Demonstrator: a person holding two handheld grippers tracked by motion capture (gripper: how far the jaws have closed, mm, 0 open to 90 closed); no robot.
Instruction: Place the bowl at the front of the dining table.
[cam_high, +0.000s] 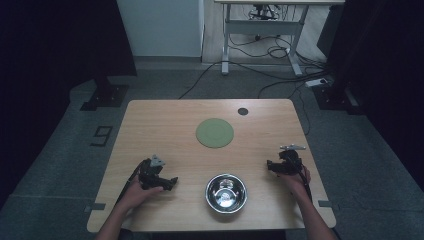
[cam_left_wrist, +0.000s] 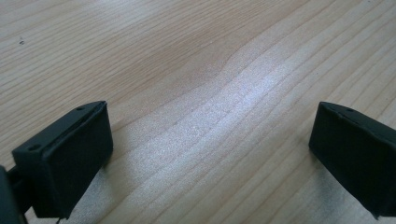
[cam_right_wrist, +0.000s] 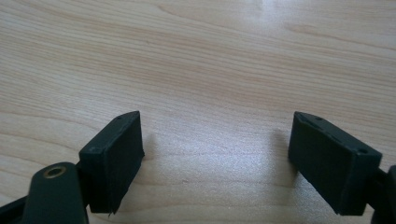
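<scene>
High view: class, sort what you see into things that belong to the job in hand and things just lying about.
Job in hand: steel bowl, green round mat, left tongs, right tongs, both open.

Lying about: black disc, floor cables, far desk frame.

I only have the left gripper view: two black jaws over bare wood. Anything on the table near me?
Observer: Yes. In the high view a steel bowl sits on the table between the left gripper and the right gripper, near the front edge.
Operator: Anything else out there?
Observer: A flat green disc lies past the bowl, toward the middle of the table.
Operator: Is the right gripper holding something?
Observer: No. In the right gripper view its jaws stand wide apart over bare wood, nothing between them.
Operator: Is the bowl loaded?
Observer: It looks empty; only reflections show inside.
</scene>
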